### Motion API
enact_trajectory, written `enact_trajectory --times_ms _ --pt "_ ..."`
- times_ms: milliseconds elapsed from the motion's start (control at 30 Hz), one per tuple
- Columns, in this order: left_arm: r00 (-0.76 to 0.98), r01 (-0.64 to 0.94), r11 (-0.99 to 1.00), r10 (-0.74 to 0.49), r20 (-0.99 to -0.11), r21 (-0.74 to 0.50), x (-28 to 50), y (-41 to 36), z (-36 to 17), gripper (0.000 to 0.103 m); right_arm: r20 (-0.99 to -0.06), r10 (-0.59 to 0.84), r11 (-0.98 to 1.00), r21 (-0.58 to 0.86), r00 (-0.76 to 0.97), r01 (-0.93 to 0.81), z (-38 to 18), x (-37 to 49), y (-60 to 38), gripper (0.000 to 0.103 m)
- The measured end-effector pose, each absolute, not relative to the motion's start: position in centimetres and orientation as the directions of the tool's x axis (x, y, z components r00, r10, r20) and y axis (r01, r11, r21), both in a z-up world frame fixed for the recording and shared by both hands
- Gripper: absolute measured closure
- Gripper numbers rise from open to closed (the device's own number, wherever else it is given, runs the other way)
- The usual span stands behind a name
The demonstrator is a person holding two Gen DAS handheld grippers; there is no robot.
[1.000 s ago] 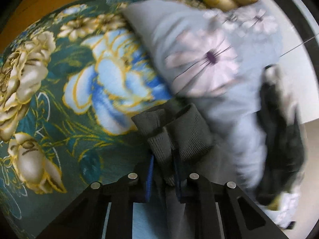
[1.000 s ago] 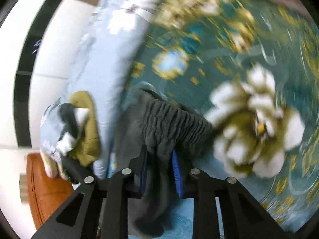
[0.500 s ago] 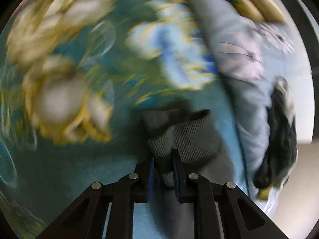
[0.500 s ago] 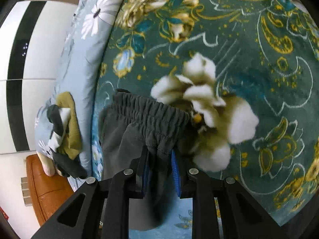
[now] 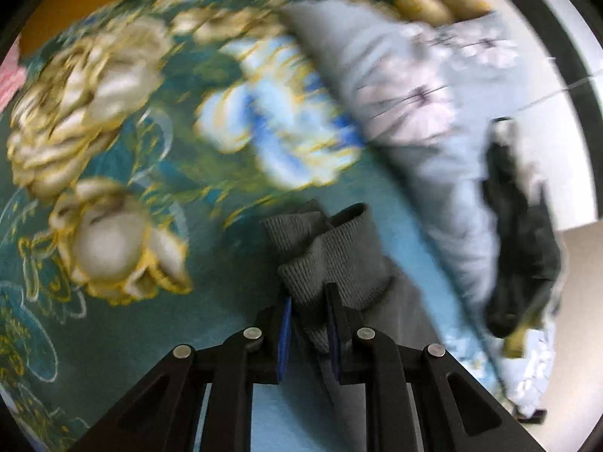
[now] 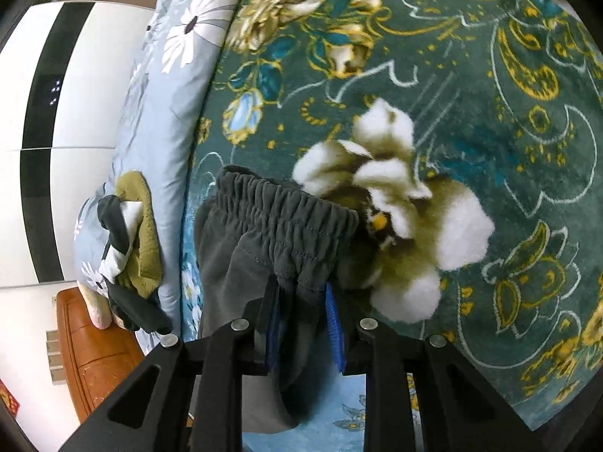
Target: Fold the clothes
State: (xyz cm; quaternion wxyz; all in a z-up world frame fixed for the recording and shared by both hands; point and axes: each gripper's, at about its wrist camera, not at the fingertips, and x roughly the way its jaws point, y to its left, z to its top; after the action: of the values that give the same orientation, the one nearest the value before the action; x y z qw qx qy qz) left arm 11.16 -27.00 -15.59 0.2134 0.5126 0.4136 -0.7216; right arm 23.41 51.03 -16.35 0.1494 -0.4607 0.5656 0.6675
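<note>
A: Left wrist view is blurry, but the left gripper (image 5: 307, 324) is clamped on the ribbed cuffs (image 5: 331, 256) of the grey sweatpants (image 5: 399, 312). Risk?

B: Thick knit bunched between the jaws; only part is pinched. A quick swing could pull a cuff out, and the fold goes crooked.

A: Right side?

B: Right gripper (image 6: 301, 320) is closed on fabric just under the elastic waistband (image 6: 286, 207). The waistband stands above the fingertips, the rest hangs down past the fingers. If the two hands drift apart unevenly, the legs twist.

A: Where are the pants overall?

B: Held up over the green flowered blanket (image 6: 471, 94), stretched between both grippers, cuffs one end, waist the other. Can't tell if any part touches the blanket.

A: Anything nearby to snag?

B: Pale blue quilt (image 6: 169, 86) at the bed edge with a pile of clothes (image 6: 124, 248) on it, apart from the pants.
</note>
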Motion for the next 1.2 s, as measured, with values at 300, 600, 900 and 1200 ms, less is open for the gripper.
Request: enact_trajectory --times_ms 300,600,900,1200 --pt "-0.394 0.751 -0.528 0.123 -0.911 -0.396 12.4 -27.4 -16.6 0.088 -0.782 -0.308 -0.282 0.618 -0.541 -0.734 -16.4 24.4 51.5 0.069" --pt "-0.42 0.734 -0.54 0.114 -0.9 -0.411 12.1 -27.1 -17.0 0.086 -0.727 -0.258 -0.141 0.68 -0.636 -0.719 -16.6 27.4 53.0 0.064" --pt "-0.47 0.69 -0.568 0.121 -0.874 -0.449 11.8 -26.5 -15.6 0.092 -0.752 -0.263 -0.195 0.655 -0.605 -0.73 -16.2 26.4 52.4 0.063" --pt "-0.687 0.296 -0.81 0.189 -0.702 -0.507 11.0 -18.6 -2.0 0.093 -0.745 -0.271 -0.204 0.663 -0.609 -0.72 -16.2 26.4 52.3 0.063"
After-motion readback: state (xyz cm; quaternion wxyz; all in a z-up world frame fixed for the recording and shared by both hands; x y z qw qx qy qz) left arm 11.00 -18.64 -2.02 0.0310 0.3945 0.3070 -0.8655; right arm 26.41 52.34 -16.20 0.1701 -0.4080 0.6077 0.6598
